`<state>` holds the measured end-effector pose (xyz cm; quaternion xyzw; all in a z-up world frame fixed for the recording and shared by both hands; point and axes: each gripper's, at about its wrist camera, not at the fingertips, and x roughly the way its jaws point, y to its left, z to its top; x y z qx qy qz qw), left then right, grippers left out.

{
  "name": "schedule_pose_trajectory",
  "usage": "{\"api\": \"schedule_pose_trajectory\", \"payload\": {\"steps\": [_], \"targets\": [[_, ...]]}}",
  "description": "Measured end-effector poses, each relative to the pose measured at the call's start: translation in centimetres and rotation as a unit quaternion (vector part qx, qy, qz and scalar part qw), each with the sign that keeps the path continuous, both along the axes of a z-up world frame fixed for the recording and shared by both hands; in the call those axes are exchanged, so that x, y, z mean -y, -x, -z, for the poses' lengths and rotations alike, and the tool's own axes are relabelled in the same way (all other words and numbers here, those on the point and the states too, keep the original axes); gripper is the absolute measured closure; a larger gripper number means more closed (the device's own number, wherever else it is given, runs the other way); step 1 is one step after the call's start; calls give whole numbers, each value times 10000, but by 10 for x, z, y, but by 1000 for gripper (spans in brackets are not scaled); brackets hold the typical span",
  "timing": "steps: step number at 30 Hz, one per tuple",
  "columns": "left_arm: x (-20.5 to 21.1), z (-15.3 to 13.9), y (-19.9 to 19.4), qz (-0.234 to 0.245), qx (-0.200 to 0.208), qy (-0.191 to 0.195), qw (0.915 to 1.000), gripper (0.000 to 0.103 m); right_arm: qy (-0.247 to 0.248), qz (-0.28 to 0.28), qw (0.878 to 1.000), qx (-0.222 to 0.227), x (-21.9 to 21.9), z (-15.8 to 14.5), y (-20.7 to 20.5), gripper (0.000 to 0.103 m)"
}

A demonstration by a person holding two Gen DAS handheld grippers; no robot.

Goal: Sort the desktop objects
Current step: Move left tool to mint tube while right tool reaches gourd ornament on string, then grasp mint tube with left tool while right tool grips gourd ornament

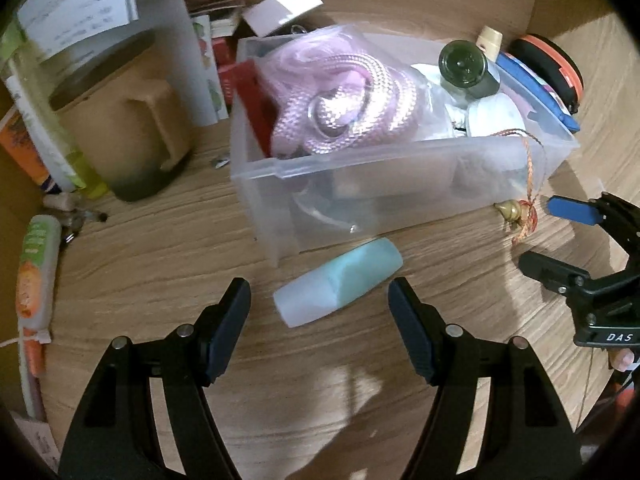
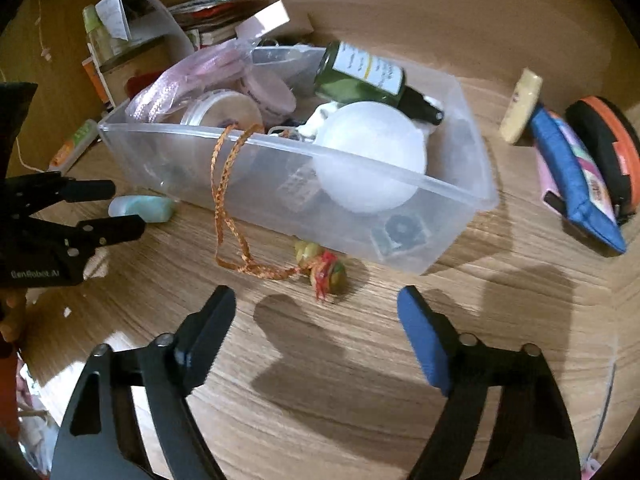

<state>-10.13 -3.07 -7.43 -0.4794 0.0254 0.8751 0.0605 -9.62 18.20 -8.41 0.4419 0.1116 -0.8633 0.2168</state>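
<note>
- On the wooden desk [image 1: 160, 240], at six o'clock from the clear plastic bin [image 1: 400, 168], a mint-and-white tube [image 1: 338, 282] is lying loose.
- Left gripper [image 1: 318, 312] is hanging over the tube, jaws spread, gripping nothing.
- Right gripper [image 2: 316, 320] is facing the tasselled charm [image 2: 326, 270], jaws apart, empty.
- Pick-up seems to be in hand; next, each is needing to straddle and pinch.

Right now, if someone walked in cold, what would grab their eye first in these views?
The clear plastic bin at centre, heaped with a pink rope and a dark green bottle. Next, the mint-green tube lying on the wooden desk just ahead of the open left hand-held gripper. An orange cord with a charm trails from the bin's rim before the right hand-held gripper.
</note>
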Motion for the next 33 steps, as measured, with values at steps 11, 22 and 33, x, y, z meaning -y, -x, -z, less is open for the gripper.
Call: {"api": "schedule_pose_trajectory", "payload": {"steps": [11, 22, 33], "targets": [[-9, 0, -17, 587, 79, -94, 9982, 53, 202, -502, 9983, 219, 11, 1, -5, 48], [-11, -5, -7, 595, 4, -6, 9982, 54, 21, -613, 9980, 144, 17, -2, 10, 60], [-25, -2, -6, 568, -249, 334, 9975, 76, 44, -652, 9977, 156, 25, 3, 12, 85]]}}
